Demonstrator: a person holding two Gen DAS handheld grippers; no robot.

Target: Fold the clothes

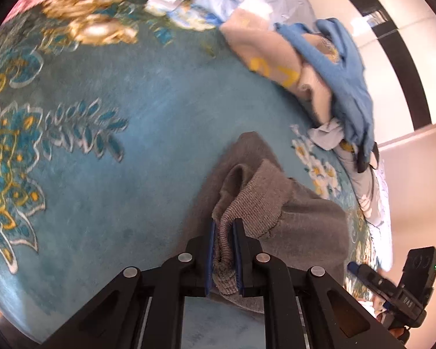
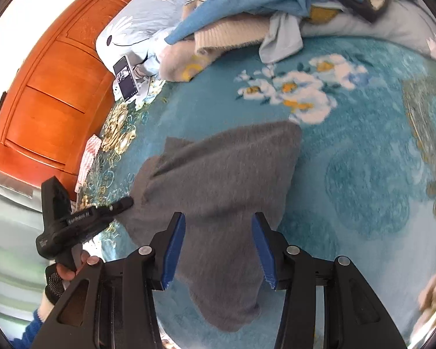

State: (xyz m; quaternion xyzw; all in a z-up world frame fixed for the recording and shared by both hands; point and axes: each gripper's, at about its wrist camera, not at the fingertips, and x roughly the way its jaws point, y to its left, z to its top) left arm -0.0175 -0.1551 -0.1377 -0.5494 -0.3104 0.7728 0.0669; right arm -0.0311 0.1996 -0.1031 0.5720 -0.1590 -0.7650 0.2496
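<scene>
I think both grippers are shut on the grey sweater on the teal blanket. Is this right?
Not quite. Only the left gripper is shut on the grey sweater. The right wrist view shows the right gripper open above it, on the teal blanket.

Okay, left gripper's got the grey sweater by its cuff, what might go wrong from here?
1. The left gripper pinches only the ribbed cuff of the grey sweater; a hard pull may stretch it or let it slip.
2. The right gripper is open above the sweater, so the body is unheld and may bunch.
3. The clothes pile lies close; a swung sleeve might snag it.
</scene>
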